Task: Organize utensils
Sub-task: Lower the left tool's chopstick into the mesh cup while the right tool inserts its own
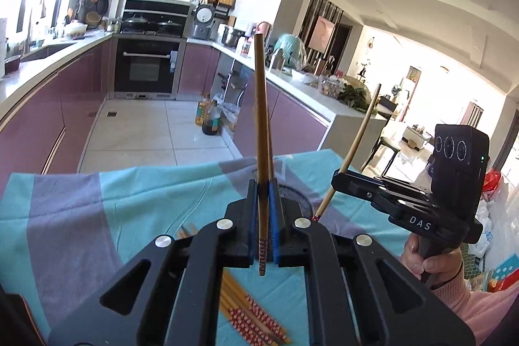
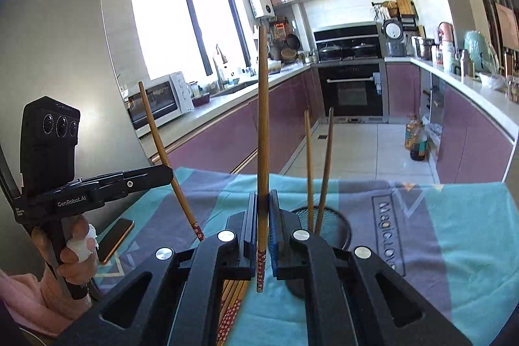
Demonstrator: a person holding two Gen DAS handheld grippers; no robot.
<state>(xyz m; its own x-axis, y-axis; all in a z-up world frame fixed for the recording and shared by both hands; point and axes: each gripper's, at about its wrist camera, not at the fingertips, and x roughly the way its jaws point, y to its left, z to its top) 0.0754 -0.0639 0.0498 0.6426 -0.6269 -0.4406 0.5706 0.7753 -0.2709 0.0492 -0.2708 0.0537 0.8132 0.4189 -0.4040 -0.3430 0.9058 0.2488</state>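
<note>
I have each claw clamped on one chopstick near its patterned end, the left claw [image 1: 263, 216] and right claw [image 2: 263, 222] both above the cloth-covered counter [image 2: 454, 216]; so long a stick could pivot or slip and miss the holder. Only the right view shows the mesh holder [image 2: 340, 216] with two chopsticks [image 2: 316, 167] standing in it, and both show the loose pile [image 1: 253, 313].

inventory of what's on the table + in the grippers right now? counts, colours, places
chopstick in left gripper: 1, brown, patterned red end, upright between the pads
chopstick in right gripper: 1, same kind, upright between the pads
chopsticks in holder: 2, brown, standing
mesh holder: 1, black, on the cloth
loose chopsticks: a bundle, count unclear, flat on the cloth
tablecloth: 1, teal and grey
phone: 1, dark, at the cloth's edge
left gripper: black, shut
right gripper: black, shut
hands: 2, pink sleeves
</note>
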